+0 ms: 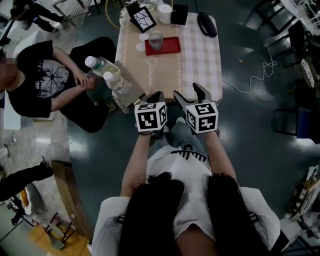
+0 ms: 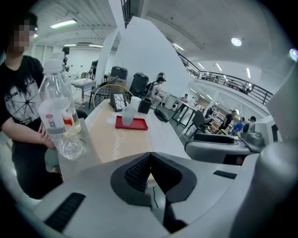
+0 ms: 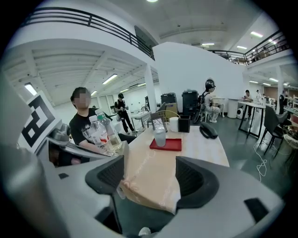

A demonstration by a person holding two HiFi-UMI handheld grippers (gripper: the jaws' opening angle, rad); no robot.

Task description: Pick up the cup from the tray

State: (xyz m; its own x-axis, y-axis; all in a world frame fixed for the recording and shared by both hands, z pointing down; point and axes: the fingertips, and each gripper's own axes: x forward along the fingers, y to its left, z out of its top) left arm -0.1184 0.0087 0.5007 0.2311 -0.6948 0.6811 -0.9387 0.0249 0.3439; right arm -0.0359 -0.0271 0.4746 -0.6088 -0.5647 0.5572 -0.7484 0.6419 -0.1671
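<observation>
- Right tool (image 1: pixel 190 93): jaws stand wide apart with nothing in them. It sits lower centre of the head view, short of the bench's near edge.
- Left tool (image 1: pixel 153 96): jaws closed together, empty, just beside the right one.
- Cup (image 1: pixel 156 40) stands upright on the red tray (image 1: pixel 171 47), upper centre of the frame, well apart from both tools. Not yet reached.
- Risk: the cup looks light and translucent. An off-centre approach or a hard squeeze could tip it or drag the tray.
- Risk: two bottles (image 1: pixel 111 74) at the bench's lower-left corner are near the left tool, and a sideways sweep would topple them.
- Room: the bench (image 1: pixel 200 60) is bare between near edge and tray, a straight lane.
- Far edge is crowded by a picture frame (image 1: pixel 141 17), a white container (image 1: pixel 165 12) and a black box (image 1: pixel 179 14), so an overshoot strikes these.
- A seated person (image 1: pixel 45 75) at frame left has a hand by the bottles; keep right.
</observation>
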